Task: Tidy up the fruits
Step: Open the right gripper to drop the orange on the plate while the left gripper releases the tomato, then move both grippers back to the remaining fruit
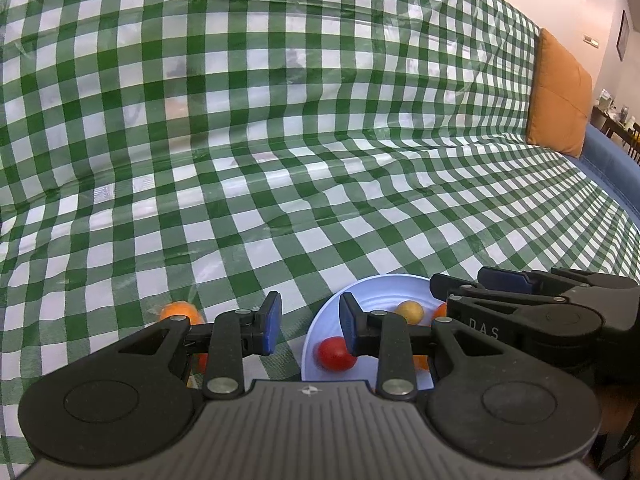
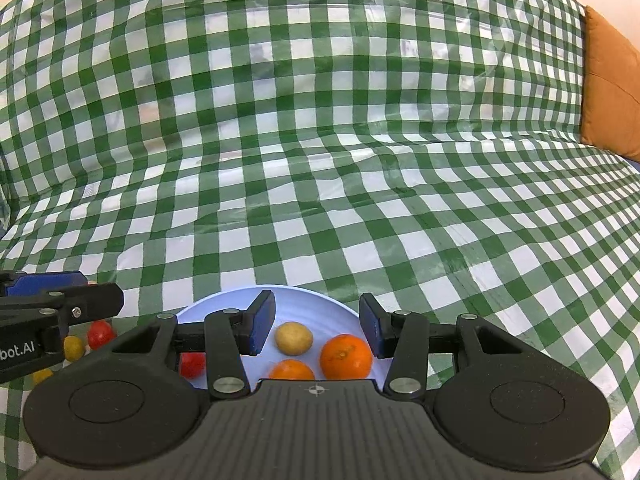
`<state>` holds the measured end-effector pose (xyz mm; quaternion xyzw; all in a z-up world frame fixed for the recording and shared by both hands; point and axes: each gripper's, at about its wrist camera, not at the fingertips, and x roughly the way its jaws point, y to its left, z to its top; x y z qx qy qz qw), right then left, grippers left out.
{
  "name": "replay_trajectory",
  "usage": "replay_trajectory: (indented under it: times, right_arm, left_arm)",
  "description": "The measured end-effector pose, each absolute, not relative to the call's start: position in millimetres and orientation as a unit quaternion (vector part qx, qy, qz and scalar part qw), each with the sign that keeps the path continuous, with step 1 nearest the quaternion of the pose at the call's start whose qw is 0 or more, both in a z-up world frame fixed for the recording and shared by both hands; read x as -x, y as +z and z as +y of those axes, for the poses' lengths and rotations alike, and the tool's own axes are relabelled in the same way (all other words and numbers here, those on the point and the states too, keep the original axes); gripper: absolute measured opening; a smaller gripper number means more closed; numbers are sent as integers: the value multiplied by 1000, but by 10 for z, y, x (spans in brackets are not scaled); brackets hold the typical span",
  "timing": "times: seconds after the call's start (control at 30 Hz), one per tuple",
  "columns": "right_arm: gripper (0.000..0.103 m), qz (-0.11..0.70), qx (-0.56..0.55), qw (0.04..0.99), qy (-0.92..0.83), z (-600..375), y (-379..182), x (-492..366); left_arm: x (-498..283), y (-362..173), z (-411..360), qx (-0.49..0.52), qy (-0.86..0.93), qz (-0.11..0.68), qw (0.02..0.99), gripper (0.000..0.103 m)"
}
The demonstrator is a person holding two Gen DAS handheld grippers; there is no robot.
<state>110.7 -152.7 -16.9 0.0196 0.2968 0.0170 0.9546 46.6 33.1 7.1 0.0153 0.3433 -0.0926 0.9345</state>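
A pale blue plate [image 2: 320, 300] lies on the green checked cloth and holds a yellow fruit [image 2: 294, 338], two oranges [image 2: 346, 354] [image 2: 291, 370] and a red fruit [image 2: 192, 364]. My right gripper [image 2: 316, 328] is open and empty just above the plate. In the left wrist view the plate [image 1: 384, 288] shows with the red fruit [image 1: 335, 354] and yellow fruit [image 1: 409, 312]. My left gripper [image 1: 310, 326] is open and empty over the plate's left edge. An orange [image 1: 180, 311] lies on the cloth to its left.
Small red [image 2: 100, 334] and yellow [image 2: 74, 347] fruits lie on the cloth left of the plate, under the left gripper. The checked cloth [image 1: 280, 140] covers a sofa seat and back. An orange cushion [image 1: 560, 92] leans at the far right.
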Motion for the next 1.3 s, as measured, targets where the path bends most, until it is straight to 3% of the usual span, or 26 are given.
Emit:
replay_trajectory:
  times: [1.0,1.3]
  right_arm:
    - [44,260,-30,964,51,-1051,-59,-1095]
    - [43,245,-39,964,97,-811,-96,-1102]
  left_arm:
    - [-401,176,854,5,-42,332,942,32]
    - [-533,148,1639,105,49,341,933,29]
